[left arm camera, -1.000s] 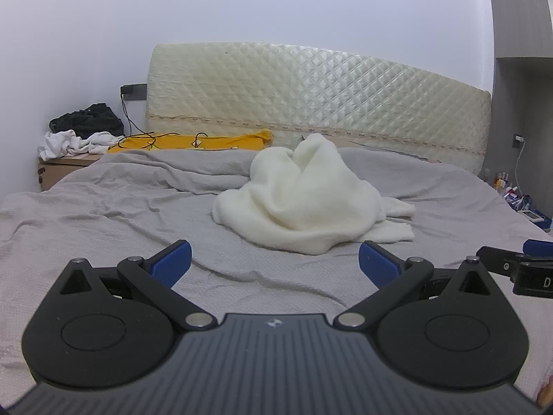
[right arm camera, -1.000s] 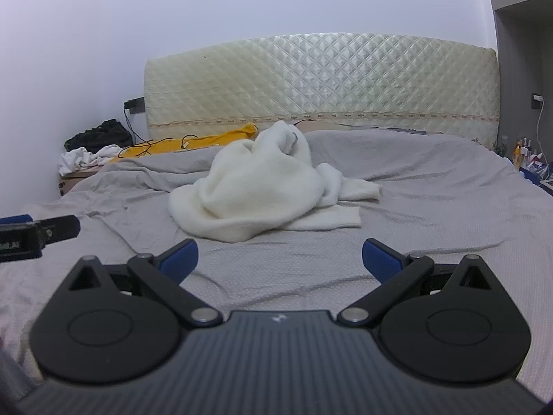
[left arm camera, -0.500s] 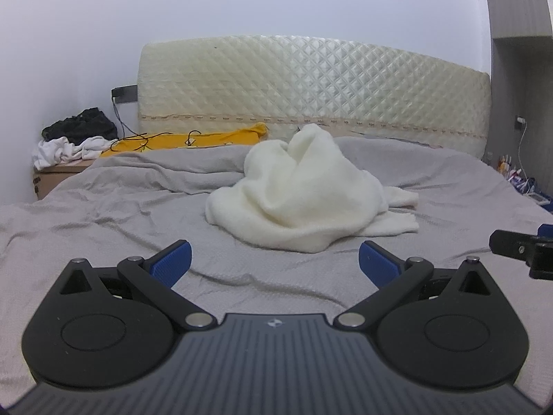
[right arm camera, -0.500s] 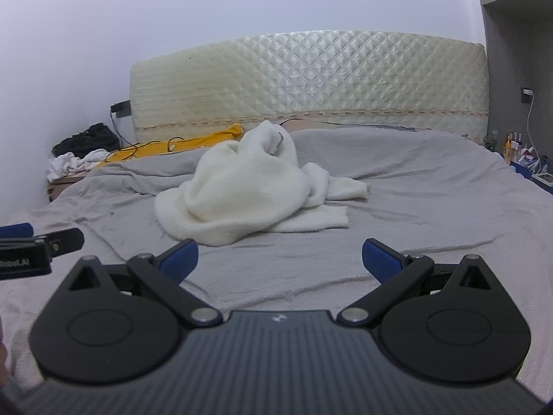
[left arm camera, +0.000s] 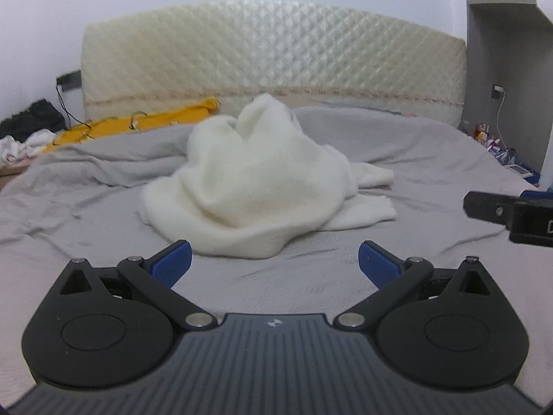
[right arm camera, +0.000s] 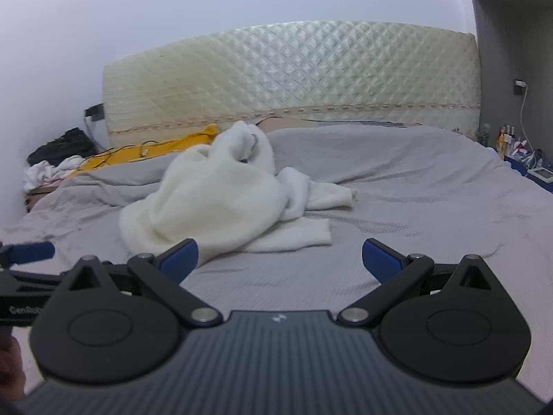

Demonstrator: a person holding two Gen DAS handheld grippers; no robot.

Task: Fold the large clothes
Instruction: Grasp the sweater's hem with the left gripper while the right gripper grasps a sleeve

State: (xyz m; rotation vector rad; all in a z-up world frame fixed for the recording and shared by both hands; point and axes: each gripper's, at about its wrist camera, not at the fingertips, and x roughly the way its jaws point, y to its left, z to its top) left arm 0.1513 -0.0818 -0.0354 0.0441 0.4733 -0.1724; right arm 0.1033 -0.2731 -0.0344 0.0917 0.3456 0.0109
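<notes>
A crumpled white fleece garment (left arm camera: 255, 183) lies heaped in the middle of the grey bed; it also shows in the right wrist view (right arm camera: 221, 197). My left gripper (left arm camera: 274, 261) is open and empty, just short of the garment's near edge. My right gripper (right arm camera: 280, 259) is open and empty, its left fingertip close to the garment's near fold. The right gripper's finger shows at the right edge of the left wrist view (left arm camera: 497, 209). The left gripper's blue tip shows at the left edge of the right wrist view (right arm camera: 31, 252).
The grey bedsheet (left arm camera: 432, 159) is wrinkled. A quilted cream headboard (left arm camera: 269, 65) stands behind. A yellow cloth (left arm camera: 138, 126) with cables lies at the bed's head. Dark and white clothes (right arm camera: 55, 159) pile on a left nightstand. Small items (right arm camera: 518, 152) sit at the right.
Both grippers have moved forward toward the white garment, which now looks larger and nearer. Both stay open.
</notes>
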